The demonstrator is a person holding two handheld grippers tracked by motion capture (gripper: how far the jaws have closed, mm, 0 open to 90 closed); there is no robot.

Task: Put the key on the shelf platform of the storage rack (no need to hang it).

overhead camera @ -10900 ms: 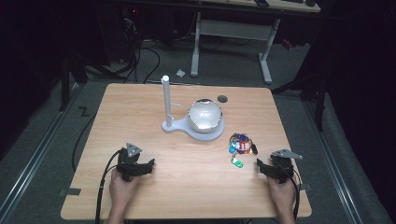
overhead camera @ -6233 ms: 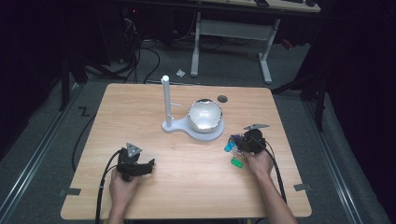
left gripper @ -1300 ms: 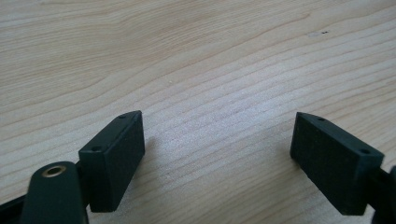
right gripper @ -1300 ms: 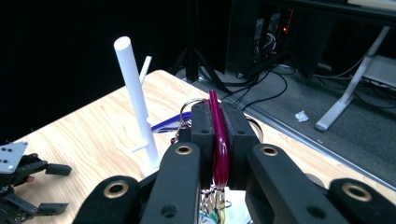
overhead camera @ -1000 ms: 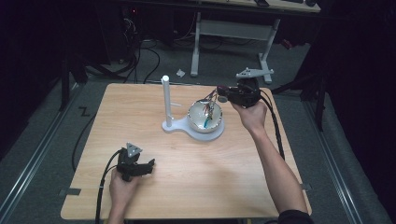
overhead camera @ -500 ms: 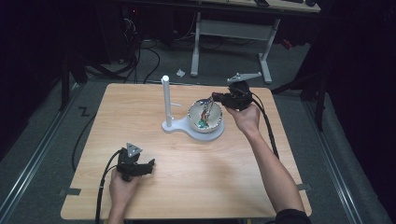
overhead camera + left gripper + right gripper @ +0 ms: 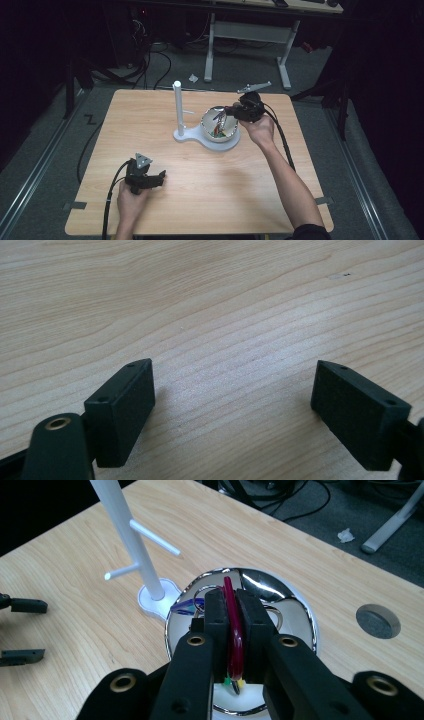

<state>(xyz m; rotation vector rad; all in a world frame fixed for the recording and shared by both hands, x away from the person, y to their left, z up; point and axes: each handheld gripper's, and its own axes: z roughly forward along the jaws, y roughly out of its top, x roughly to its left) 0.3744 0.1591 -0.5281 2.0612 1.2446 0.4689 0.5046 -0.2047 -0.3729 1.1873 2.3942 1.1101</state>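
Over the shiny bowl [image 7: 295, 615] beside the white stand [image 7: 131, 540], the right hand-held gripper [image 7: 234, 611] is clamped on a bunch of coloured clips [image 7: 234, 635]. Released off-centre, they might catch the rim and spill. The left hand-held gripper [image 7: 235, 405] rests spread on the bench [image 7: 250, 185].

The left gripper [image 7: 159, 176] is resting low at the 7 o'clock area, its jaws standing wide apart. The right arm is reaching toward 1 o'clock, and the right gripper [image 7: 231, 611] is clamping a dark red ring [image 7: 231, 625] between its closed jaws.
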